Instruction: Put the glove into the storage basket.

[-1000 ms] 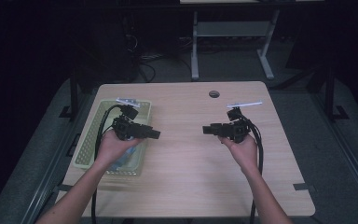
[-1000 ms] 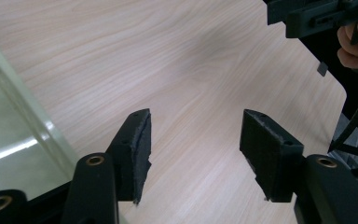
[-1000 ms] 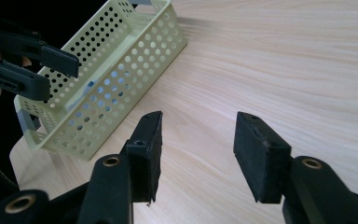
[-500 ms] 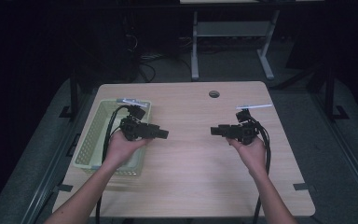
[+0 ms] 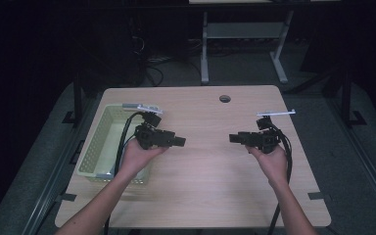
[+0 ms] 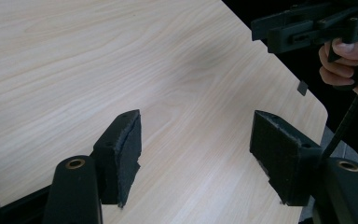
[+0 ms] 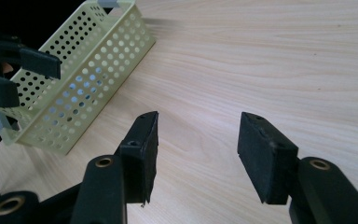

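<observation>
facing each other over the bare wooden table (image 5: pixel 205 186), both grippers held above it, nothing gripped.
left gripper (image 5: pixel 178 141) jaws spread, beside the pale green perforated basket (image 5: pixel 98 147) at table left; right gripper (image 5: pixel 234 138) jaws spread too, well apart from it. no readable writing or labels anywhere.

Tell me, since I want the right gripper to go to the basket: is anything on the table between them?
Only the left gripper, held open above the table beside the basket. The wood between it and the open right gripper is bare.
</observation>
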{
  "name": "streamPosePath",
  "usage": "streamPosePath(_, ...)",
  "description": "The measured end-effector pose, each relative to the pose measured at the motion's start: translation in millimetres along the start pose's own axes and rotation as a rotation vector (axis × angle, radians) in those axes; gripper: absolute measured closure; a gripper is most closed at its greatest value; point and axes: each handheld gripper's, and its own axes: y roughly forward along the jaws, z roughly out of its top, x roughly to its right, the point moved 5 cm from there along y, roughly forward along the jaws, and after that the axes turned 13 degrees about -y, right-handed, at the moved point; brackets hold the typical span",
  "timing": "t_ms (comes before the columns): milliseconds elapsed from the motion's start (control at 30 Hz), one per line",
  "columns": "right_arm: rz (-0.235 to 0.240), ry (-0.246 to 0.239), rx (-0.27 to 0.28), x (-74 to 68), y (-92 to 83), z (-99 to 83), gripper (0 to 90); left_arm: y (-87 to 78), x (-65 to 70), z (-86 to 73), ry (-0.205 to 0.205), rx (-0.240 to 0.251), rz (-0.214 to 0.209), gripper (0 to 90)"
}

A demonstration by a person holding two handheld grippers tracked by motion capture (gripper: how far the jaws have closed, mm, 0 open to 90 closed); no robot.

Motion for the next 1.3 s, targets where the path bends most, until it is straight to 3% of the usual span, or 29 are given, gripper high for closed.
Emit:
streamPosePath(167,-0.016,0.018,0.001,4.8,-6.1,-3.9,46.3,8.8,5.9,-3.7,0.0,-0.012,-0.023,32.2)
streamPosePath(800,-0.052,0.063,-0.022,31.0,-21.3,-34.1,44.1,27.3,17.6,-15.4,0.014,-0.007,-0.036,29.2)
streamPosePath(1100,-0.056,0.088,-0.022,40.4,-27.0,-55.3,41.5,38.1,22.9,-28.1,0.028,0.0,-0.053,28.7)
streamPosePath(1300,-0.068,0.085,-0.035,43.6,-29.9,-66.9,39.7,47.0,21.6,-42.0,0.035,-0.021,-0.065,28.0)
